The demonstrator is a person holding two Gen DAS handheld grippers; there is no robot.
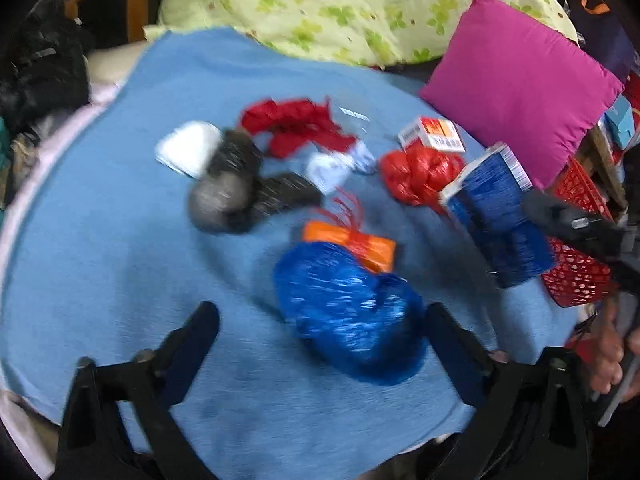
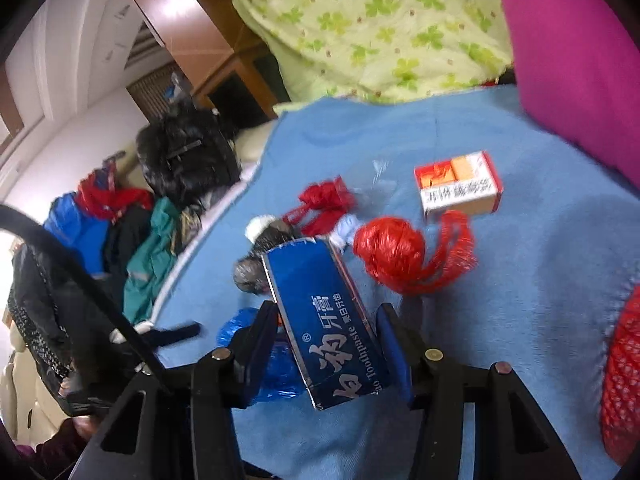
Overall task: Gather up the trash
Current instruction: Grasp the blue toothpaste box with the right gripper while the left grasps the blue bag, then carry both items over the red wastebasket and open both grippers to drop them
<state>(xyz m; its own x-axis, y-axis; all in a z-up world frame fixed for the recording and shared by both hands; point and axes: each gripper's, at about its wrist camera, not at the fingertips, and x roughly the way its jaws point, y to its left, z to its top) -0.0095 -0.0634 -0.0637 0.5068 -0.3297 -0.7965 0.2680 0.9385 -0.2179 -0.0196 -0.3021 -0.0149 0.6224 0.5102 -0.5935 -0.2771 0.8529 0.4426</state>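
Observation:
Trash lies scattered on a blue blanket (image 1: 120,248). A crumpled blue plastic bag (image 1: 348,312) sits between the fingers of my left gripper (image 1: 320,320), which is open; only the right finger is close to the bag. My right gripper (image 2: 328,314) is shut on a blue toothpaste box (image 2: 320,312), held above the blanket and seen in the left wrist view as the blue box (image 1: 496,216). Further back lie a red plastic bag (image 1: 420,176), a white-and-orange small box (image 1: 434,134), an orange packet (image 1: 352,244), a red wrapper (image 1: 296,126) and a grey-black wad (image 1: 228,188).
A red mesh basket (image 1: 576,272) stands at the blanket's right edge. A magenta cushion (image 1: 520,80) and a green patterned quilt (image 1: 340,0) border the back. Dark clothes (image 2: 188,152) are piled along the left. A hand (image 1: 612,356) shows at the right.

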